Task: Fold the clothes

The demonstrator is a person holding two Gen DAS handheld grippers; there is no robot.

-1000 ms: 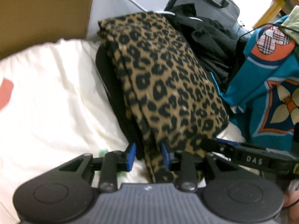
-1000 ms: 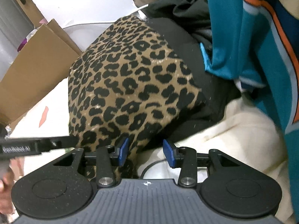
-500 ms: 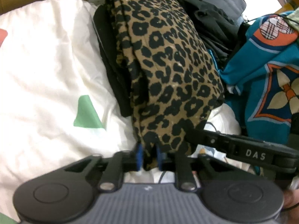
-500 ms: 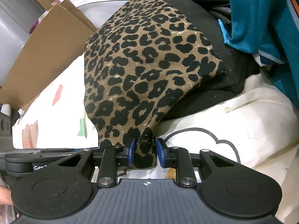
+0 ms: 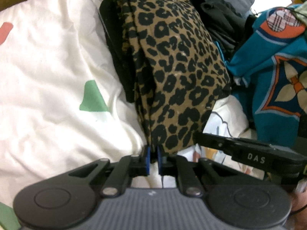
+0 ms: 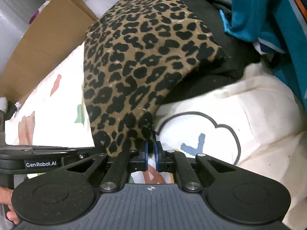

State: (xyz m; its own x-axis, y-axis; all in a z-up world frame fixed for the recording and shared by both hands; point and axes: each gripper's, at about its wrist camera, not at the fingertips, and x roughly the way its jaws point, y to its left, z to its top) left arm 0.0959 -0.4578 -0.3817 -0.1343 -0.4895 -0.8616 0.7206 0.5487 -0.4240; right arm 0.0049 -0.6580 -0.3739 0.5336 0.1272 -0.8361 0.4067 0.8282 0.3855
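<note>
White patterned bedding [image 5: 48, 67] carries the leopard-print garment [image 5: 172, 67]; cardboard [image 6: 44, 57] behind.

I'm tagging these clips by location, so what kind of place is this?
Probably a bedroom at home: white printed bedding, loose clothes such as the leopard-print garment and a teal one, and a cardboard box.

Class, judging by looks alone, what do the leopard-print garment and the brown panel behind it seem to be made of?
Leopard-print garment: soft matte woven or knit cloth, probably; it drapes in folded layers.
Brown panel: likely cardboard; flat, dull brown, stiff, straight creased edges.
</note>
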